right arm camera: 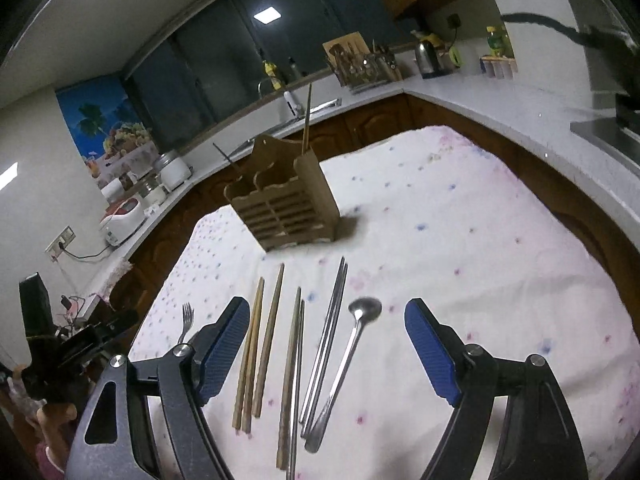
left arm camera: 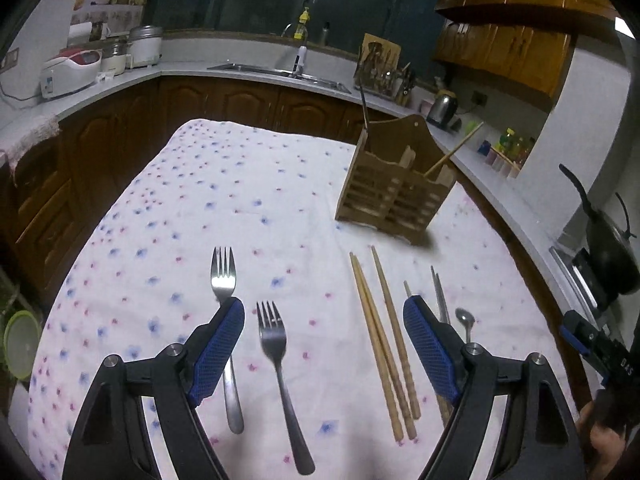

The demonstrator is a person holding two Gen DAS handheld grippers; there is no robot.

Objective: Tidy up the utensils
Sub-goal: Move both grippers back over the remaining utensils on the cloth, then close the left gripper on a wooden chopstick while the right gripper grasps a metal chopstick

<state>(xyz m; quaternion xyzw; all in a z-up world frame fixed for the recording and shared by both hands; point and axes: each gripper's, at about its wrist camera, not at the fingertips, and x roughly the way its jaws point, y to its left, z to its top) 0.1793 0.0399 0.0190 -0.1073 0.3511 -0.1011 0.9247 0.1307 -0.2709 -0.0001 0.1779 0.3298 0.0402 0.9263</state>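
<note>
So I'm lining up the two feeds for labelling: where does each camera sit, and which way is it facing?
Left wrist: on the left gripper, open, looking across the floral tablecloth at two steel forks; the other gripper shows at far right.
Right wrist: on the right gripper, open, over the wooden chopsticks, metal chopsticks and steel spoon; a hand shows lower left.
Shared: the slatted wooden utensil holder, chopsticks, spoon, tablecloth.

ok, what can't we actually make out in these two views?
- Left wrist: left fork handle partly behind the left hand-held gripper finger.
- Left wrist: metal chopsticks and spoon handles hidden by the other finger.
- Right wrist: forks mostly behind the right hand-held gripper.
- Both: holder contents below its rim.
</note>
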